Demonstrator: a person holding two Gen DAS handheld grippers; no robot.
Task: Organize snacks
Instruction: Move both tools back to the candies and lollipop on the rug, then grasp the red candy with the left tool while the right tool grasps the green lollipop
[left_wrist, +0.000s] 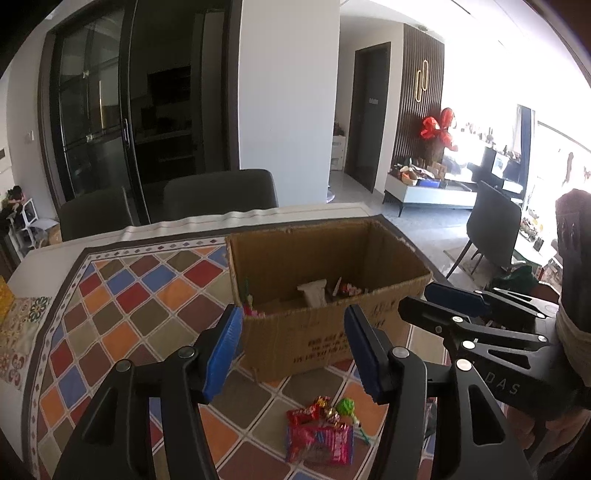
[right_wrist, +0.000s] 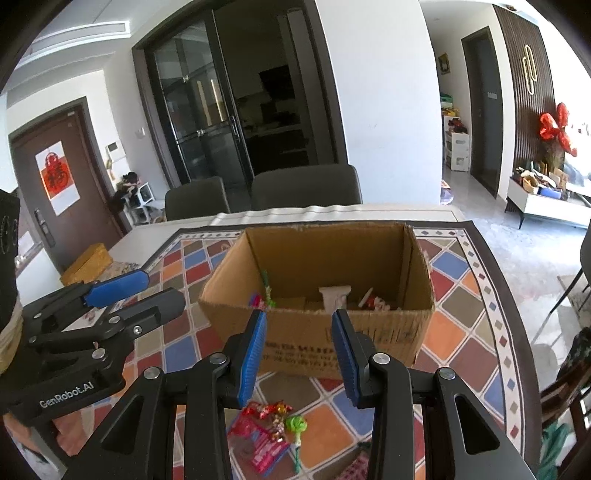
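An open cardboard box (left_wrist: 332, 332) (right_wrist: 332, 343) stands on the checked tablecloth with a white packet (left_wrist: 314, 291) (right_wrist: 334, 295) and red-wrapped sweets (left_wrist: 347, 290) (right_wrist: 373, 301) inside. In front of the box lies a small heap of snacks: a pink packet (left_wrist: 321, 443) (right_wrist: 258, 439), red candies (left_wrist: 304, 411) (right_wrist: 266, 408) and a green lollipop (left_wrist: 345, 406) (right_wrist: 295, 424). My left gripper (left_wrist: 291, 354) (right_wrist: 164, 288) hovers over the heap, open and empty. My right gripper (right_wrist: 299, 354) (left_wrist: 413, 298) hangs beside it, open a little less wide, with nothing between its blue pads.
The checked tablecloth (left_wrist: 129, 295) (right_wrist: 461, 295) covers most of a white table. Two dark chairs (left_wrist: 221, 192) (right_wrist: 306, 186) stand behind the far edge, another (left_wrist: 495, 229) off to the right. A yellow box (right_wrist: 86, 264) sits at the table's left.
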